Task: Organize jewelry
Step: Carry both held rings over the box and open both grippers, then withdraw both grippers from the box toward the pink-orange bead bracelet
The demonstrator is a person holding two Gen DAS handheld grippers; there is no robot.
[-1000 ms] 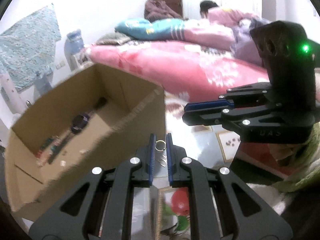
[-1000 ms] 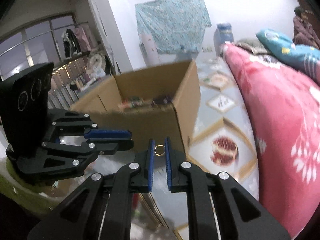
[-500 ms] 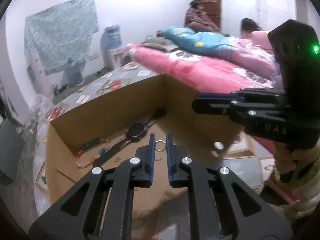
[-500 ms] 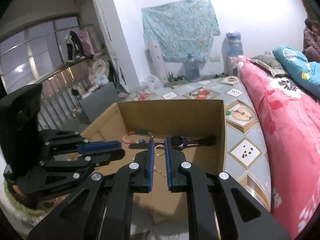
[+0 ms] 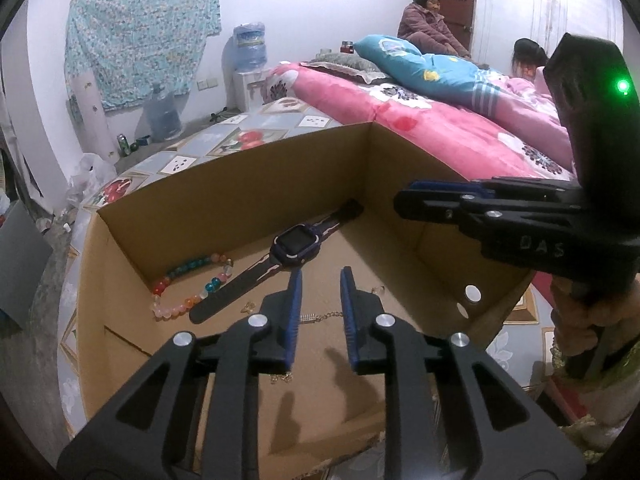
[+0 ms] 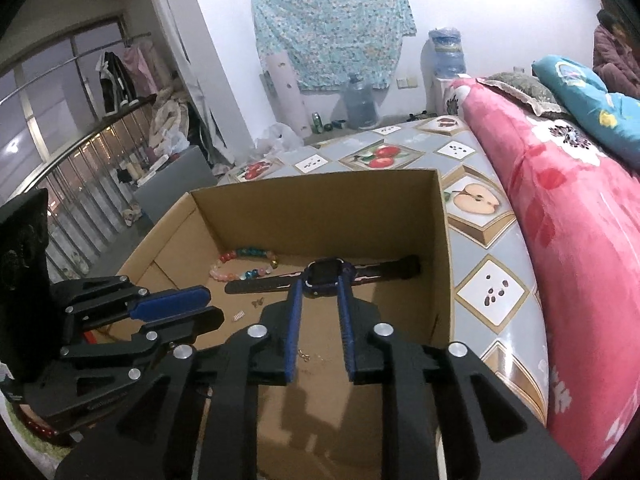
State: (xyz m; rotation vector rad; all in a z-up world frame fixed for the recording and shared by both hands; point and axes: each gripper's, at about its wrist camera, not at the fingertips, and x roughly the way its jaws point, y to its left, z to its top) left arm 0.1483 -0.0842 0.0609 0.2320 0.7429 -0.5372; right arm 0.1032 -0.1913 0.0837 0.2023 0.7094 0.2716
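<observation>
Both claws are shown poised above an open cardboard box (image 5: 248,184) on a fruit-patterned tabletop (image 6: 492,296). The left claw (image 5: 319,280) is seen with its jaws opening to a narrow gap, and nothing is held between them. The right claw (image 6: 320,284) is likewise opening to a narrow gap and is empty.

Beneath and between the left claw's blue fingers, a thin chain (image 5: 320,315) is seen lying on the box floor. Just ahead of that claw a dark watch (image 5: 280,258) is laid diagonally, and to the claw's left front a string of coloured beads (image 5: 192,284) is curled. A small spring-like piece (image 6: 239,315) is found to the left of the right claw.

Risks to be considered: the fine chain may be tangled with the watch strap or beads if further pieces are dropped on top; small items may be lost in the floor seams; the box rim may be struck by either claw on withdrawal, so that the contents are shifted; the two claws, held close together, may collide.
</observation>
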